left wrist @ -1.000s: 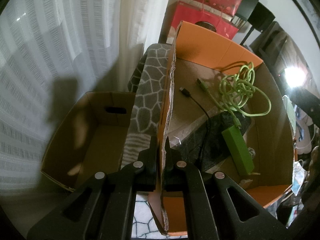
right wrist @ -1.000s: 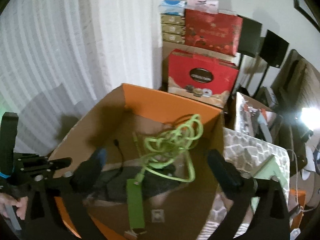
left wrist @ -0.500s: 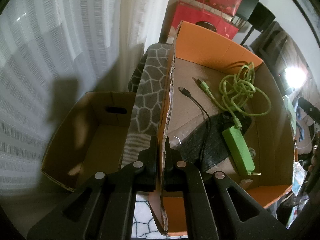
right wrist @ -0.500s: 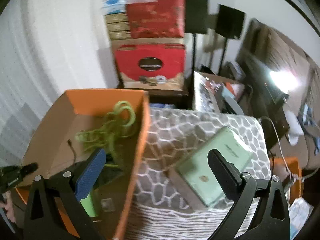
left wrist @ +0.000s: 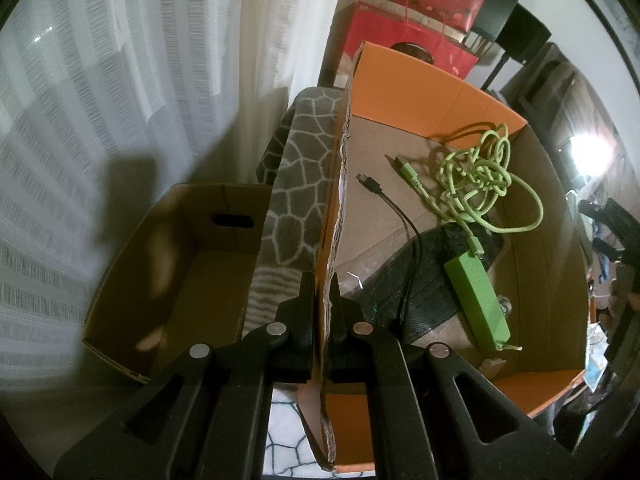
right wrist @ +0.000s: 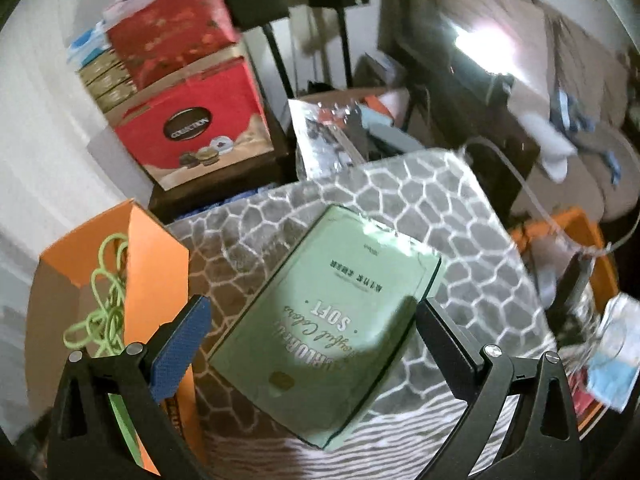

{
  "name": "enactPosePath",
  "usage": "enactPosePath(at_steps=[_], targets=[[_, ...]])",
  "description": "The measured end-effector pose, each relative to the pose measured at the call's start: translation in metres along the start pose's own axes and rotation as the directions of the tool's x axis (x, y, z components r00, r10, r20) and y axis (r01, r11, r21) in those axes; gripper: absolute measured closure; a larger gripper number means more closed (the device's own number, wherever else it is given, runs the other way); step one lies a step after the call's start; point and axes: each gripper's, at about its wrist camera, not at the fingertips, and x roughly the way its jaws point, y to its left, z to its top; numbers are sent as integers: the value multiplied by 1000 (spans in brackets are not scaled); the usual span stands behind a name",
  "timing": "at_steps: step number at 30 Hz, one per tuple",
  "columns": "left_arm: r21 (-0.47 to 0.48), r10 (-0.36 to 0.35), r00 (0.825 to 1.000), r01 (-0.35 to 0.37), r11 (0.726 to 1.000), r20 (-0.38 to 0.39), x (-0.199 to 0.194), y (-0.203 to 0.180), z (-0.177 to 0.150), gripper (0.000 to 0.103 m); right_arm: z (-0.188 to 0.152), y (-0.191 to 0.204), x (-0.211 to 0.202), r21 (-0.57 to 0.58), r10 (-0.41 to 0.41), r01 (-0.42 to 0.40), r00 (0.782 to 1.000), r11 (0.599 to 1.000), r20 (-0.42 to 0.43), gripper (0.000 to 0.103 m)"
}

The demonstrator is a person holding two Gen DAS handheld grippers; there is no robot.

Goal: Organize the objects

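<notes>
My left gripper (left wrist: pixel 323 292) is shut on the left wall of the orange cardboard box (left wrist: pixel 424 80). Inside that box lie a tangled green cable (left wrist: pixel 486 176), a green power bank (left wrist: pixel 478 300), a black cable (left wrist: pixel 394 212) and a black pouch (left wrist: pixel 424 276). In the right wrist view my right gripper (right wrist: pixel 312 320) stands open above a mint green packet (right wrist: pixel 332 300), which lies flat on the grey patterned blanket (right wrist: pixel 460 216). Its fingers straddle the packet without touching it. The orange box (right wrist: pixel 156 248) sits to the left of the packet.
An empty brown cardboard box (left wrist: pixel 132 284) stands left of the orange one, against a white curtain (left wrist: pixel 100 80). Red gift boxes (right wrist: pixel 192 120) are stacked behind. Clutter and an orange bin (right wrist: pixel 576 232) fill the right side beyond the blanket.
My right gripper swung right from over the orange box to over the mint green packet and rolled. The left gripper kept its hold on the box wall and stayed still.
</notes>
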Motion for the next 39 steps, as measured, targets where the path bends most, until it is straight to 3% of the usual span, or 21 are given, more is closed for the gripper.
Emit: enactPosePath(at_steps=[7,18,34,39], targets=[[1,1,1000,-1,1000,1,0,1,0,99,6,0,5,46,-30,30,1000,998,8,0],[-1,0,1000,0,1000,1,1,0,0,99,8,-3,31,107,-173,177,984,978,-48,0],[-3,0,1000,0,1000,0,0,0,0,99,10,-11,44,107,-156,164,984,981,-82,0],[-2,-1,1000,1,1000,0,1,0,0,99,8,-13,44,41,-124,126,992,991,-32,3]])
